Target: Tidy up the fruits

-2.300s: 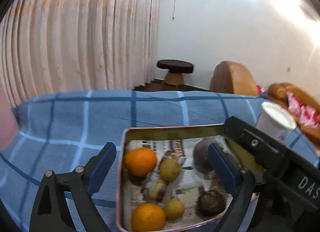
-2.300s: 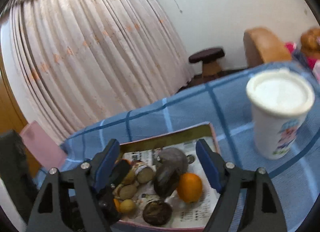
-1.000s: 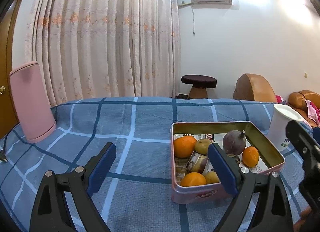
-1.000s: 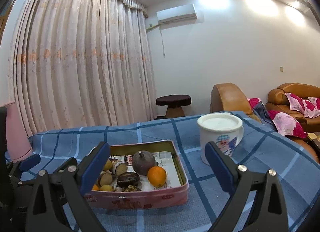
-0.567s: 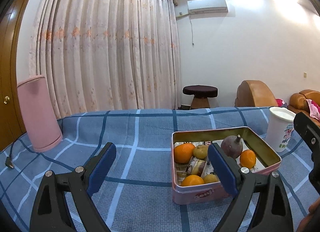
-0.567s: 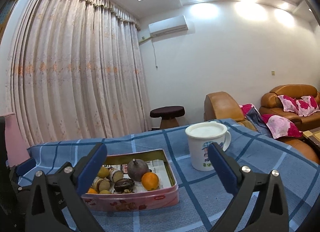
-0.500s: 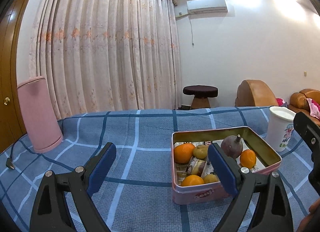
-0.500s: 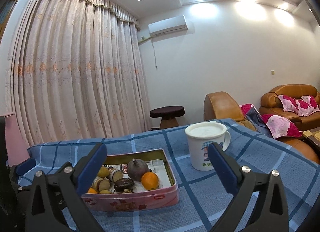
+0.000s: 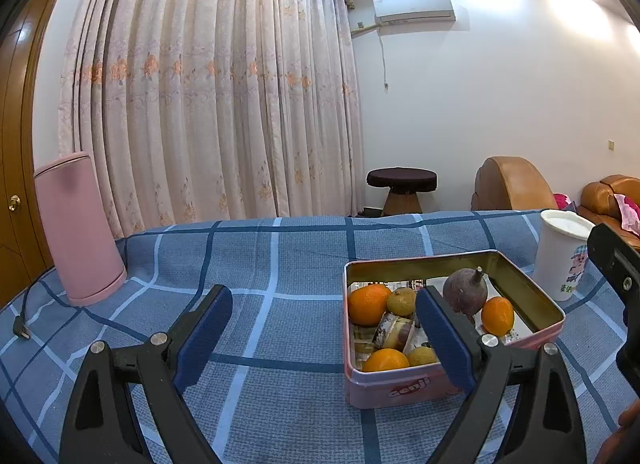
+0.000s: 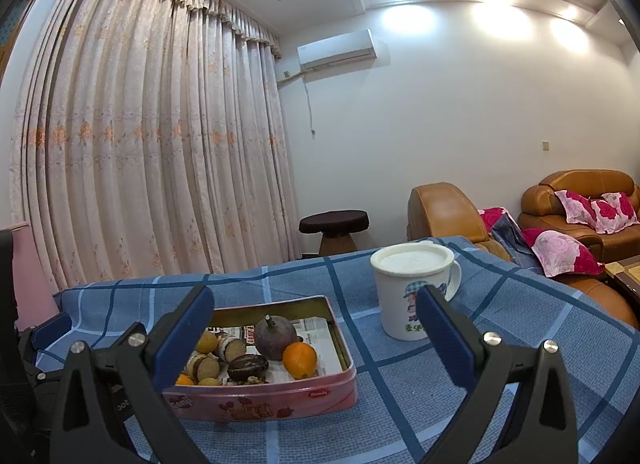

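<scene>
Both grippers are sitting further back and higher than 2.3 s ago: then they were hanging right over the tin, now the whole tin [image 9: 532, 304] is showing in front of them.

Left gripper [image 9: 324, 336]: jaws are gaping wide, holding nothing. Its right finger [image 9: 442, 338] is covering the tin's middle, so whatever is lying behind it is hidden. Right gripper [image 10: 312, 332]: jaws are also standing wide apart, empty. Its left finger [image 10: 180, 336] is masking the tin's 9 o'clock end.

Fruit is all sitting inside the tin, on newspaper lining:
- big orange [image 9: 368, 304] at the tin's 10 o'clock in the left view, yellow-brown fruit [image 9: 401, 301] touching it
- dark purple fruit [image 9: 465, 291] with a stem, upright, toward 1 o'clock
- small orange [image 9: 497, 316] just beside it at 3 o'clock
- another orange [image 9: 386, 360] at 7 o'clock against the near wall
- dark wrinkled fruit [image 10: 248, 367] is only showing in the right view
- cut or wrapped pieces [image 9: 394, 334] mid-tin, cannot tell what they are

Mug [image 10: 414, 292] with a white lid is standing on the desk [image 9: 280, 264] at the tin's 2 o'clock, apart from it; in the left view the right gripper's black body is cutting off its edge. Pink cylinder [image 9: 78, 223] is standing at the desk's 9 o'clock edge, well apart from the tin, with a cable [image 9: 22, 320] trailing beside it.

Blue checked cloth is lying open between the pink cylinder and the tin. Desk's far edge is dropping off toward the curtain [image 9: 200, 103] at 12 o'clock; near edge is out of frame in both views.
</scene>
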### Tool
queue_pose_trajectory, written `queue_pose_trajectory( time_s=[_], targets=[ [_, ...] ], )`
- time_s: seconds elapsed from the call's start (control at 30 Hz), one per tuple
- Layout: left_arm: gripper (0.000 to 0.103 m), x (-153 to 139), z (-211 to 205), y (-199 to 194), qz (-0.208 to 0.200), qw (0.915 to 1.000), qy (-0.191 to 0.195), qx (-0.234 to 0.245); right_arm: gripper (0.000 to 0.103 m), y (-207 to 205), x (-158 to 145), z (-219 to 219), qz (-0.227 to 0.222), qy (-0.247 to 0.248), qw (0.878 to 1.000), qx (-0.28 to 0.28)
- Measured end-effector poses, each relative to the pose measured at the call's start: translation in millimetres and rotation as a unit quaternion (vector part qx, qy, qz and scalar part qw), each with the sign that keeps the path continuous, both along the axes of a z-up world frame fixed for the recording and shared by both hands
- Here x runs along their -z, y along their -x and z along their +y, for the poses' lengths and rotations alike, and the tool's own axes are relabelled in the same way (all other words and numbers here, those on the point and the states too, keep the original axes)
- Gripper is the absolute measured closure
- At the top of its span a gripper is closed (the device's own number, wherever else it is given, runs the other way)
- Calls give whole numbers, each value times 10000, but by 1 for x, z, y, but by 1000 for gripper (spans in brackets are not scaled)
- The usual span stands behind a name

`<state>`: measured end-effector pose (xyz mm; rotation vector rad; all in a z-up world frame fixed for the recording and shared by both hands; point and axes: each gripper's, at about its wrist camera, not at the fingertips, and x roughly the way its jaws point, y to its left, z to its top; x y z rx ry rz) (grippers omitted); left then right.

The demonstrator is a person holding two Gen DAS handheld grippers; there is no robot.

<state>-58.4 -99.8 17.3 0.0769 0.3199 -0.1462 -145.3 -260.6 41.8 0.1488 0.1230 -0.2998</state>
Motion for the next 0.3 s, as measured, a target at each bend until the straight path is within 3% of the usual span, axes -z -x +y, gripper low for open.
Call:
queue_pose_trajectory(
  time_s=[0.3],
  targets=[
    [9, 2, 0, -2, 75, 9999, 35, 78, 0, -3, 2, -3, 135, -74, 9998, 162]
  ],
)
